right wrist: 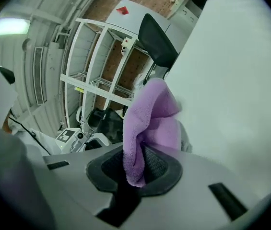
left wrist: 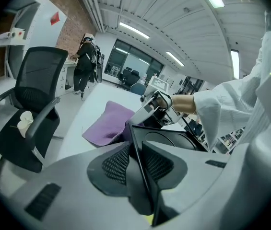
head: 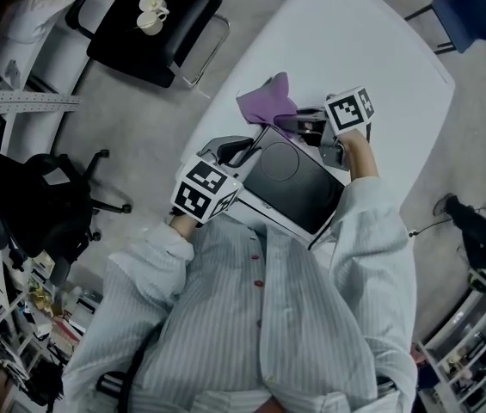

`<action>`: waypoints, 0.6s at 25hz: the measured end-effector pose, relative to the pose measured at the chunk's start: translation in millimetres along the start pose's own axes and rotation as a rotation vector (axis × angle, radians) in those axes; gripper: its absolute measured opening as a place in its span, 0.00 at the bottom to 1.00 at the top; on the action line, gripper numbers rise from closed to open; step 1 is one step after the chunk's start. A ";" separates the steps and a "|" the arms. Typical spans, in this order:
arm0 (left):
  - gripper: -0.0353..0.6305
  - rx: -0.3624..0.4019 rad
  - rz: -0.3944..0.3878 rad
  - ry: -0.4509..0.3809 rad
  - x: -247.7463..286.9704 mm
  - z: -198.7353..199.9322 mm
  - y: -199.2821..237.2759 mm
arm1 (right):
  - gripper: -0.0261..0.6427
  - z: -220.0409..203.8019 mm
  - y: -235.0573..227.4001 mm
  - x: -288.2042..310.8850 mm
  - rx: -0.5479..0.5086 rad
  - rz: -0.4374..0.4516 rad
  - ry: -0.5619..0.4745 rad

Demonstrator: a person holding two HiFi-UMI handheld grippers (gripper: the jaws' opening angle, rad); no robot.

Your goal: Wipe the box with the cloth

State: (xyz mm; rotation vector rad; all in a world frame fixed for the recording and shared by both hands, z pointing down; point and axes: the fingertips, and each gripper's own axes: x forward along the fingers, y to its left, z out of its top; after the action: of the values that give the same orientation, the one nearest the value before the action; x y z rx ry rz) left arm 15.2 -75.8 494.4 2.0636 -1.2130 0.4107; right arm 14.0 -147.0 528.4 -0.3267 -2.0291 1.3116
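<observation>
While the right gripper pinches the purple cloth, the left gripper straddles an edge of the black box.
Box: flat, dark, pale-rimmed, on the white tabletop, just ahead of the person's striped shirt. Cloth: bunched at the box's 11 o'clock in the head view, most of it on the tabletop, one fold pressed between the right jaws. Right gripper: at the box's 12 o'clock, jaws closed on that fold, which stands up between the pads. Left gripper: at the box's 9 o'clock, jaws parted, the box's thin edge running between the two pads; no clamping shows. Black office chair: on the floor at 10 o'clock from the tabletop, a small white object on its seat.
</observation>
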 end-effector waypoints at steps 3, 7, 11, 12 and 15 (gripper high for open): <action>0.15 -0.013 0.000 -0.007 0.0 -0.7 1.1 | 0.12 -1.4 9.3 5.9 0.067 0.098 0.005; 0.15 -0.025 0.000 -0.003 -0.4 -1.3 0.2 | 0.11 -8.0 0.0 0.4 0.098 0.048 0.032; 0.15 -0.022 0.001 0.001 -0.9 -1.3 2.1 | 0.11 -12.9 -0.3 -2.9 0.131 0.060 0.047; 0.15 -0.019 0.001 0.003 -0.8 -1.4 3.1 | 0.11 -14.3 -0.7 -4.3 0.136 0.064 0.052; 0.15 -0.015 0.000 0.012 -0.8 -1.9 4.5 | 0.11 -20.5 -1.0 -10.0 0.144 0.073 0.066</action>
State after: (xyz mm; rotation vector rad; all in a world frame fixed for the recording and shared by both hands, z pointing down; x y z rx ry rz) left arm 11.1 -75.4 497.1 2.0455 -1.2052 0.4117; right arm 35.1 -138.6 530.3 -0.3756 -1.8719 1.4640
